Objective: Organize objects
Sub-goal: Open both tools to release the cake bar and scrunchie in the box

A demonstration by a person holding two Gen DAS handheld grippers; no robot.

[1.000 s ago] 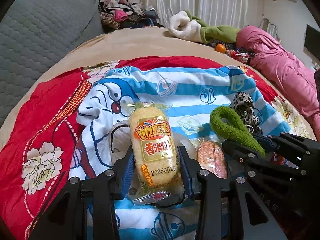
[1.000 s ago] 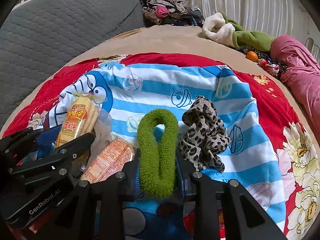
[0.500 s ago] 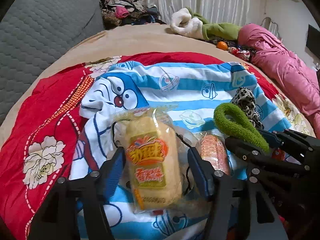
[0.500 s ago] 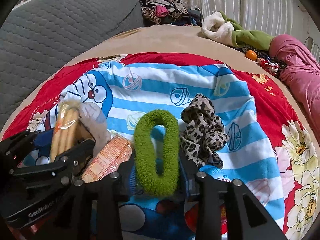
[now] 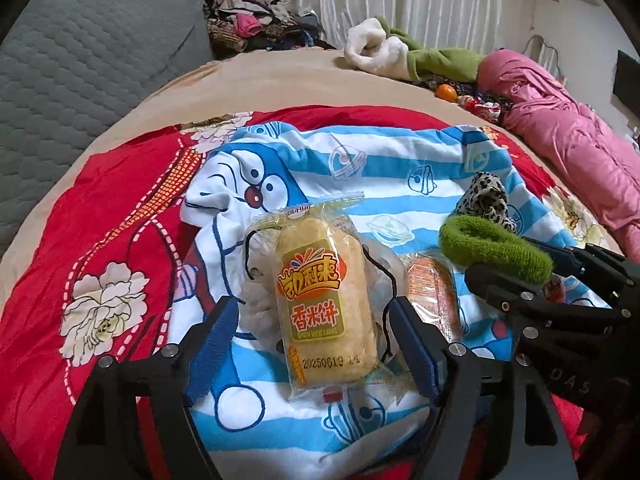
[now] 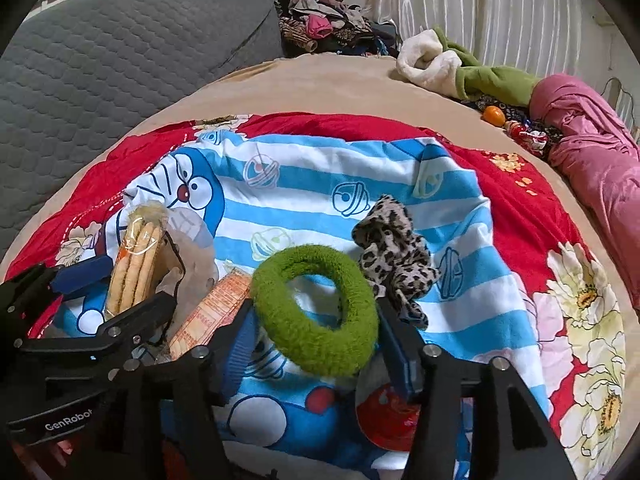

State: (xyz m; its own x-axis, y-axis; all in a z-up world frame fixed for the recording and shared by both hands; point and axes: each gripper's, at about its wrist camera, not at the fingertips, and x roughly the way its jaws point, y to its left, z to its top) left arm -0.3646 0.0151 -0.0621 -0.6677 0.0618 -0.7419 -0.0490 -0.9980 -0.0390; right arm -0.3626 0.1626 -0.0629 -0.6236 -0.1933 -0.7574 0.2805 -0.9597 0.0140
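Blue-and-white striped cartoon blanket (image 5: 400,152) spread over a red floral quilt (image 5: 100,208) on the bed. Lying on the blanket: a yellow rice-cracker packet (image 5: 324,308), between the blue pads of the left gripper (image 5: 312,320) but clear of both, jaws just opened wide and released. Just beside it, an orange snack packet (image 5: 434,292). Further right, a green fuzzy hair band (image 6: 316,308), resting as an open ring between the right gripper (image 6: 316,340) fingers, jaws likewise just spread and let go. Just beyond the band, a leopard-print scrunchie (image 6: 394,248). At the far edge, a pink bundle (image 6: 592,140).
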